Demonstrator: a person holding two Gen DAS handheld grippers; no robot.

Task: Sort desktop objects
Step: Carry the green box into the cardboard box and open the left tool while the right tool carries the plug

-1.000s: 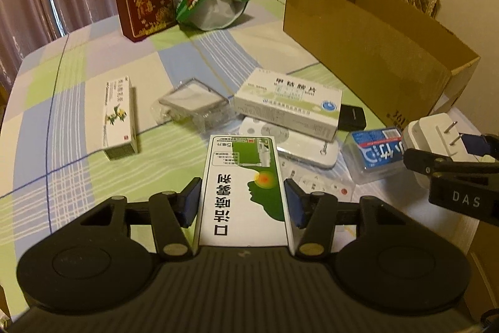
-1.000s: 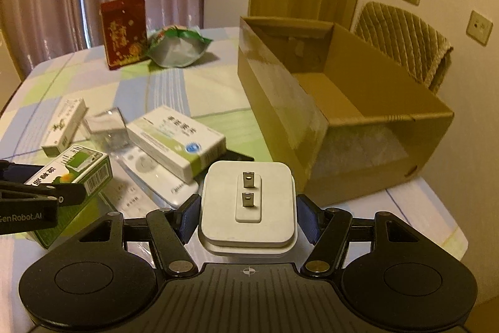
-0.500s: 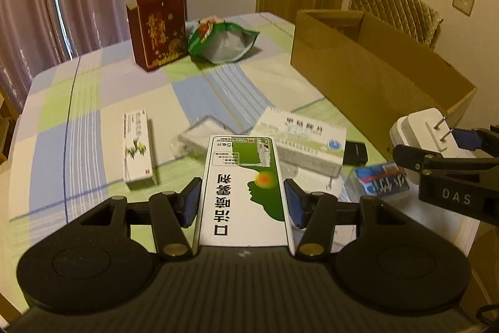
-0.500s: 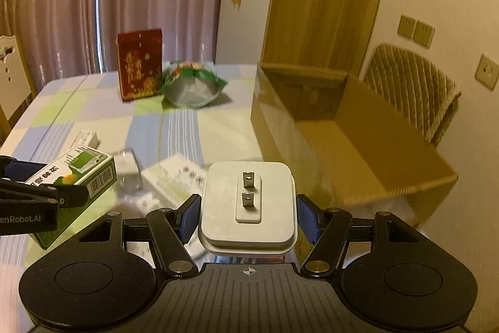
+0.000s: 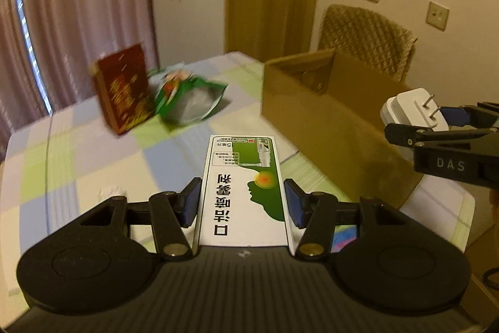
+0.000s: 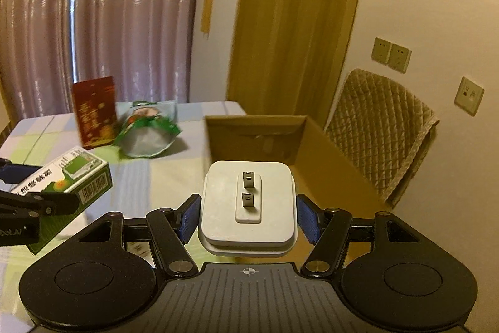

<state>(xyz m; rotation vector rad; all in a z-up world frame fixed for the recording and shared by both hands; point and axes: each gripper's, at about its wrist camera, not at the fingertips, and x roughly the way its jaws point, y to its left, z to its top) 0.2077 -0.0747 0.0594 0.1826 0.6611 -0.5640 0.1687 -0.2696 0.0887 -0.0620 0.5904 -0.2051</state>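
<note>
Both hands have come up off the desk [image 5: 103, 152] since a second ago, and the clutter that filled the lower part of each view has dropped out of sight. What fills the views now is the far end of the room: curtain, door, the quilted chair [image 6: 383, 127].

Left gripper [image 5: 240, 202] carries the spray box [image 5: 243, 192], green and white, lying flat and lengthwise between the jaws. Blue pads press on its two long sides, jaws set partway open, just the width of the carton. In the right view that same box [image 6: 67, 186] hangs out to the left, clear of the desk.

Right gripper [image 6: 248, 214] has the white plug [image 6: 248, 205], prongs facing up, clamped by its two flat sides. Jaws a little wider here, matched to the plug's body. From the left view the plug [image 5: 408, 111] rides just in front of the carton wall.

And there's the destination, I'd say: the open cardboard carton [image 6: 312, 152], dead ahead of the right gripper, to the right of the left one. Both items are held high enough to clear its rim, which looks like the reason for the lift.

Red box [image 5: 121, 92] and green bag [image 5: 187, 99] sit untouched at the far end of the desk, touching or nearly so.
</note>
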